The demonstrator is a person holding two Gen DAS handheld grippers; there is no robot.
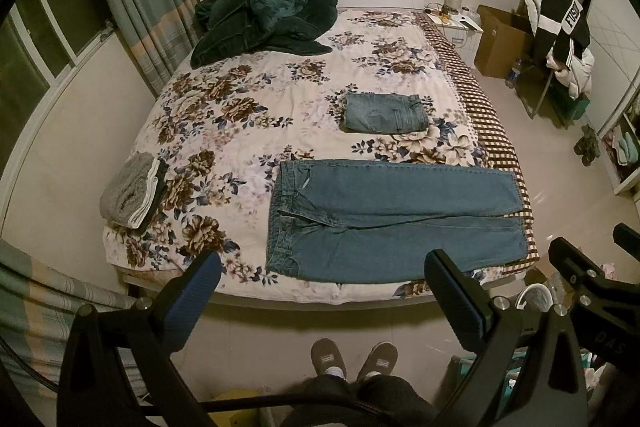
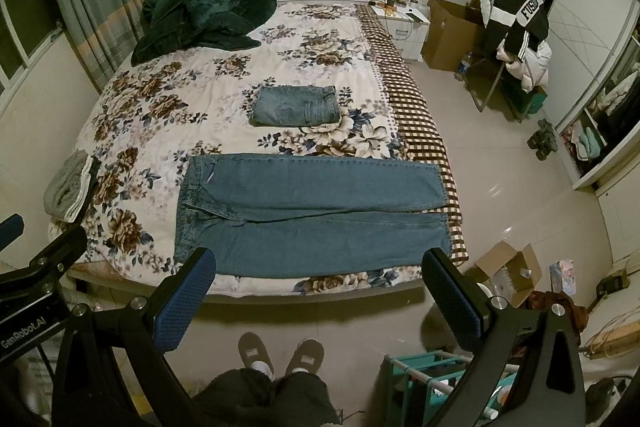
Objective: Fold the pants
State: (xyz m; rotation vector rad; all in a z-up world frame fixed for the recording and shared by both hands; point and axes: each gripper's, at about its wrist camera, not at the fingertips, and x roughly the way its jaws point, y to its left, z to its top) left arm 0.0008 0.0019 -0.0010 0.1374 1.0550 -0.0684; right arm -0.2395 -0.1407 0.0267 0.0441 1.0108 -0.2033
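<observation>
Jeans (image 1: 394,223) lie flat on the bed's (image 1: 224,131) near edge, long axis left–right (waistband left), just beyond my left gripper (image 1: 322,301) and right gripper (image 2: 320,297), both gaping and empty, neither clearly nearer.

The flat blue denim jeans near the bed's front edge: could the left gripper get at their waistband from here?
Probably yes. The flat blue denim jeans lie uncovered, their waistband toward the left gripper, whose jaws are open and empty; nothing lies between, though it must move forward.
</observation>
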